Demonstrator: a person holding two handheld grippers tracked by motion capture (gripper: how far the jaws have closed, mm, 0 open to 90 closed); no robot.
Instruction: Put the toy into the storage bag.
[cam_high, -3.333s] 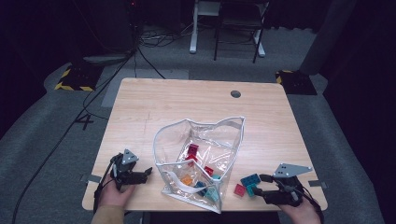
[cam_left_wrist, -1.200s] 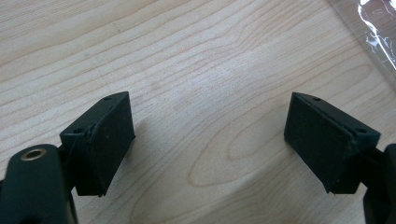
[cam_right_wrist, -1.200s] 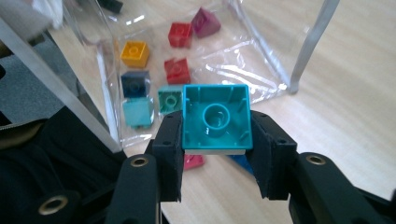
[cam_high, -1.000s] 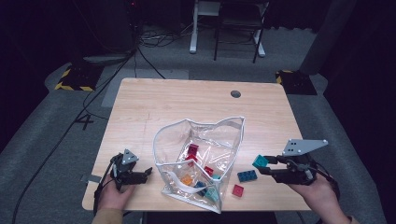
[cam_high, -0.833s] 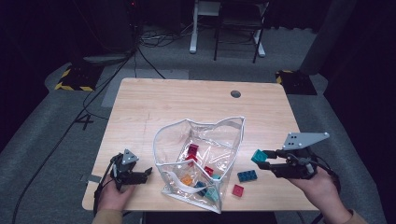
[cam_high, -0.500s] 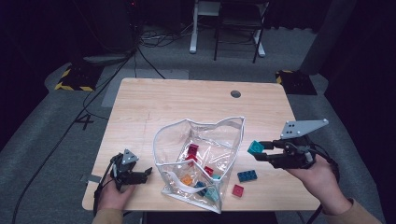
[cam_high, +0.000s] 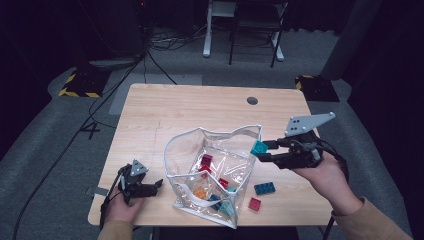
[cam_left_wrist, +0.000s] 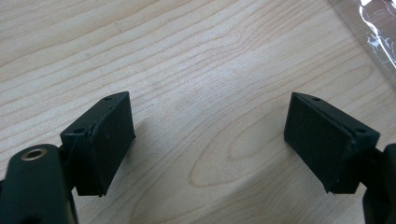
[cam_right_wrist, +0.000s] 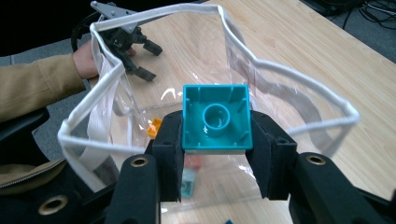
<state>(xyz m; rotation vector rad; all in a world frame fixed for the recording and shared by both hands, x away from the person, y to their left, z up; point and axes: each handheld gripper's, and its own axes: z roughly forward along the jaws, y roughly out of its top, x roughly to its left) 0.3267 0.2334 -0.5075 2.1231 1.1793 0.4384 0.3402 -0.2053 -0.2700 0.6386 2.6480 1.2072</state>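
A: From the high view, my right gripper (cam_high: 264, 151) is clamped on a teal brick (cam_high: 259, 147) at the clear bag (cam_high: 212, 172) rim.
B: Left gripper (cam_left_wrist: 210, 140)?
A: Its view: jaws wide apart, nothing between them, over the table (cam_left_wrist: 187, 56).
B: Next?
A: Right gripper view: brick over the opening, so probably release.

The high view is dim overall: the room around the wooden table (cam_high: 200, 112) sinks into near black, while the tabletop itself is evenly lit from above and looks soft, low in detail. The gripper views are bright and sharp on the wood grain. Soft shadows lie beneath the black jaws in the left gripper view. White glare streaks cross the clear plastic bag (cam_right_wrist: 289, 100), and the nearest gripper parts blur slightly.
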